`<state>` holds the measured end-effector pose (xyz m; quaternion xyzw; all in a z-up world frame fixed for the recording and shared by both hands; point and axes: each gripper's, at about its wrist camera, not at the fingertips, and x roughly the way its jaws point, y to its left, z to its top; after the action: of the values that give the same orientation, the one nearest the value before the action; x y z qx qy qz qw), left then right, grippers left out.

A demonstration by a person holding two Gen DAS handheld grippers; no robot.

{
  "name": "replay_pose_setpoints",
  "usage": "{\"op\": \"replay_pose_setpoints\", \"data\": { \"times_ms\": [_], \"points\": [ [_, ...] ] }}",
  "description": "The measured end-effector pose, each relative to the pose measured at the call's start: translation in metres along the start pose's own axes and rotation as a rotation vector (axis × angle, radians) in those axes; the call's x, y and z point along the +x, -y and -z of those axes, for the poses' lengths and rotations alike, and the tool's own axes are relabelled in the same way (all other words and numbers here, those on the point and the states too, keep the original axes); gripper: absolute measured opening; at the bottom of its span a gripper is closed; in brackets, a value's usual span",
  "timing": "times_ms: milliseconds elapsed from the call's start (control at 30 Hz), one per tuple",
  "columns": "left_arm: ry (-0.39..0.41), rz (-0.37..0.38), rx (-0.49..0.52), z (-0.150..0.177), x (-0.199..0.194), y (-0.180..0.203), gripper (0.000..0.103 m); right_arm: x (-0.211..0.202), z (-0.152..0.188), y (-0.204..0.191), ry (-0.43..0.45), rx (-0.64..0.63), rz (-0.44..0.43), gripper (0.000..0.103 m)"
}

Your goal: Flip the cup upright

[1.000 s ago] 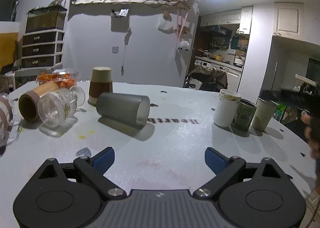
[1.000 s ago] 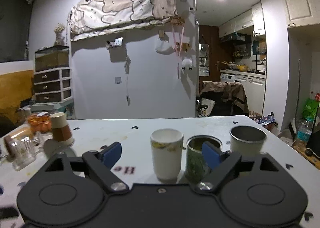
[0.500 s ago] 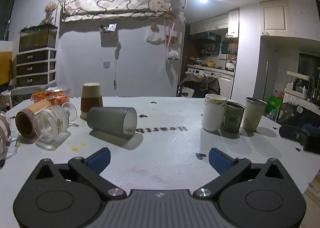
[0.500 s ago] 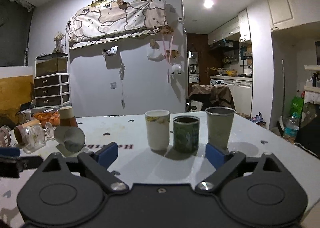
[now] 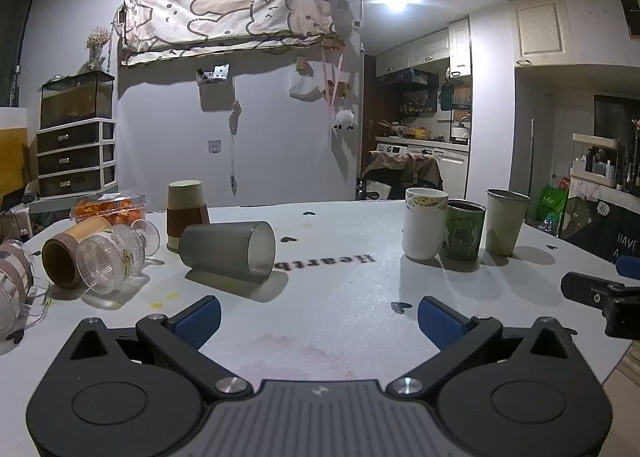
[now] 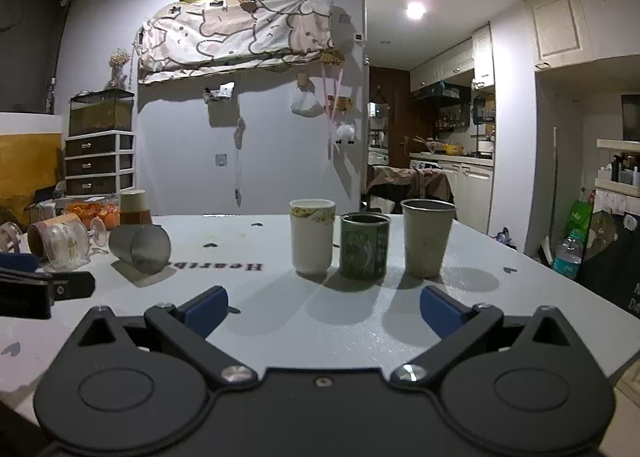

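A grey frosted cup [image 5: 227, 251] lies on its side on the white table [image 5: 336, 297], mouth toward the right; it also shows in the right wrist view [image 6: 141, 248]. My left gripper [image 5: 318, 321] is open and empty, low over the table, a little in front of this cup. My right gripper [image 6: 324, 311] is open and empty, in front of three upright cups: a white one [image 6: 312, 235], a green one [image 6: 365, 245] and a metal one [image 6: 426, 241].
Left of the grey cup lie a clear glass [image 5: 114, 257], a brown paper cup [image 5: 66, 257] and a clear mug [image 5: 12, 289]. A brown cup [image 5: 186, 213] stands upside down behind. An orange snack box [image 5: 108, 209] sits at the back left. The table edge runs at right.
Both grippers have drawn back and dropped lower toward the table, so the cups look farther off. The right gripper's view has swung to take in the lying grey cup. No cup has moved.
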<state>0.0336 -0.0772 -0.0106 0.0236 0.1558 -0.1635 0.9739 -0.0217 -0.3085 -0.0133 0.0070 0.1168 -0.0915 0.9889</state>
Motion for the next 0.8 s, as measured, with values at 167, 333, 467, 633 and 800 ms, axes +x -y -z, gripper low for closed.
{"op": "replay_pose_setpoints", "data": {
  "times_ms": [167,333,467,633,800],
  "points": [
    [0.002,0.007,0.002,0.0004,-0.0009,0.0018,0.103,-0.0018,0.0019,-0.0001,-0.003,-0.002,-0.002,0.103],
    [-0.001,0.007,0.005,0.0015,-0.0018,0.0038,0.103,-0.0021,0.001,-0.0004,-0.001,-0.006,-0.005,0.103],
    [-0.001,0.007,0.004,0.0016,-0.0018,0.004,0.103,-0.0024,0.0013,-0.0005,-0.002,-0.008,-0.007,0.103],
    [-0.003,0.007,0.005,0.0018,-0.0011,0.0048,0.103,-0.0025,0.0021,-0.0003,-0.002,-0.007,-0.005,0.103],
    [0.0,0.009,0.007,0.0014,-0.0018,0.0046,0.103,-0.0026,0.002,-0.0002,-0.002,-0.008,-0.004,0.103]
  ]
}}
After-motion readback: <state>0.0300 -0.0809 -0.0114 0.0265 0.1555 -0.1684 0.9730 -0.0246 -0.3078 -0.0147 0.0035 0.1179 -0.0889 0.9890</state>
